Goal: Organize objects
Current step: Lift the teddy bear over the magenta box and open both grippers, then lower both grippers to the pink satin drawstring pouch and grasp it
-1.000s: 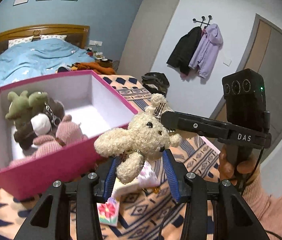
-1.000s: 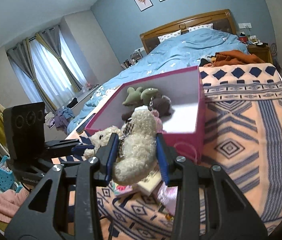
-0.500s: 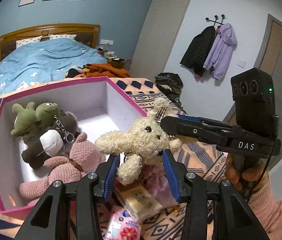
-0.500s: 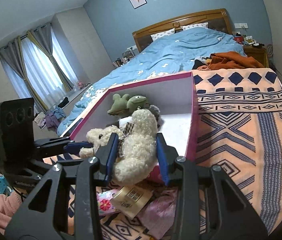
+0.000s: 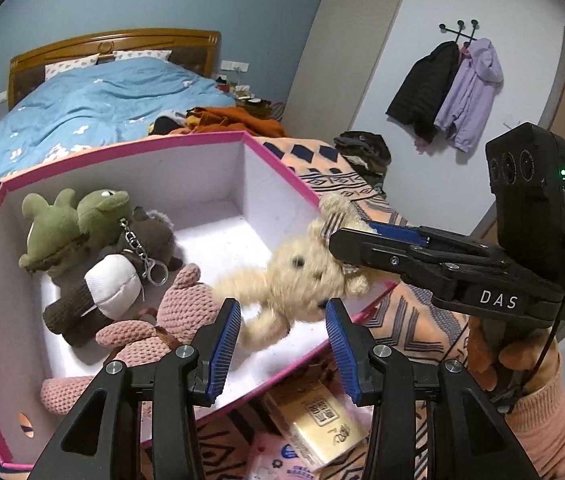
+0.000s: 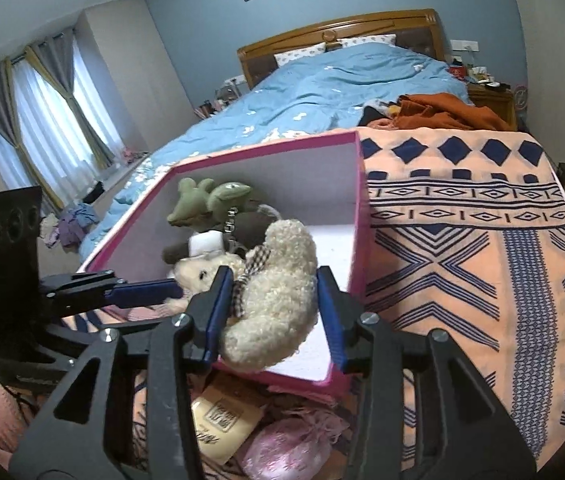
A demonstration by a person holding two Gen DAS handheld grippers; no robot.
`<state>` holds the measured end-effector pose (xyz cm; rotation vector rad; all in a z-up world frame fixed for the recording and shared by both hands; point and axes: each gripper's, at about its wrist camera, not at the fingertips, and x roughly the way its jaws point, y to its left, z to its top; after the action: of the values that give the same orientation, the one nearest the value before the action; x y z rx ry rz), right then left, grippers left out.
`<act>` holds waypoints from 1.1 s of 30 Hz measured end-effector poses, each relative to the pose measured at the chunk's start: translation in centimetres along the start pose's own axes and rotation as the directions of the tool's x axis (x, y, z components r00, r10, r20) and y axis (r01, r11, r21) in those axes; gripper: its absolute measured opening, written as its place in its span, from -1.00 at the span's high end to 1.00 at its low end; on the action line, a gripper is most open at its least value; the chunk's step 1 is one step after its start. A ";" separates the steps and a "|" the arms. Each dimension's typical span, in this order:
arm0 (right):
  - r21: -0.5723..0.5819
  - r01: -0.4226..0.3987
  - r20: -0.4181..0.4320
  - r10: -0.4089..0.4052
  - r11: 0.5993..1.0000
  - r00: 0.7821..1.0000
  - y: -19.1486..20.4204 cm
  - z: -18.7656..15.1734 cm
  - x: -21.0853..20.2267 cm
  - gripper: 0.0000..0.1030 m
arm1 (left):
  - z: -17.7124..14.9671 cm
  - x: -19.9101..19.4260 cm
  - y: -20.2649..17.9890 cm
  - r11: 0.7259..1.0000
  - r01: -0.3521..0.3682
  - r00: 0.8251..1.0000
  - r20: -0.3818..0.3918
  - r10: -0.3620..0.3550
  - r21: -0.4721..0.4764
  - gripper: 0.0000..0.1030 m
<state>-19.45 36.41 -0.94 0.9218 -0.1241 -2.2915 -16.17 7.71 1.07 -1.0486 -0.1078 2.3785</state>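
The left tool [image 5: 282, 320] stood partly open. One leg of the cream bear [image 5: 302, 276] hung between its pads, and they did not press it. The right tool [image 6: 272, 280] had the bear's body between its pads, touching both, and its jaws had just been opening. The bear was in the air, over the near edge of the pink box [image 5: 122, 152]. Below the tools, a gold packet [image 5: 318, 420] lay on the patterned blanket [image 6: 462, 240]. Inside the box lay a pink toy [image 5: 170, 320], a brown toy [image 5: 114, 276] and a green toy [image 5: 82, 216]. Behind was a blue bed [image 5: 82, 100].
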 end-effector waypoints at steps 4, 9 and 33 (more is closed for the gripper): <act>0.000 0.022 -0.009 -0.022 1.000 1.000 -0.2 -0.2 0.4 0.10 | -0.2 -0.1 0.2 1.000 -0.004 1.000 0.002 0.004 0.000 0.13; -0.010 0.027 0.002 -0.027 1.000 1.000 0.0 -0.4 0.0 0.10 | -0.6 -0.6 0.3 1.000 -0.021 1.000 0.010 0.021 0.010 0.13; -0.052 -0.084 -0.081 0.080 0.995 0.994 2.3 -3.0 -0.4 0.00 | -2.5 -2.6 4.5 0.995 -0.069 0.997 0.031 0.072 -0.078 0.11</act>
<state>-15.99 35.34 -2.23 0.9598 -0.0635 -2.1695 -14.99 2.23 -0.21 -1.0642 -0.1780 2.4734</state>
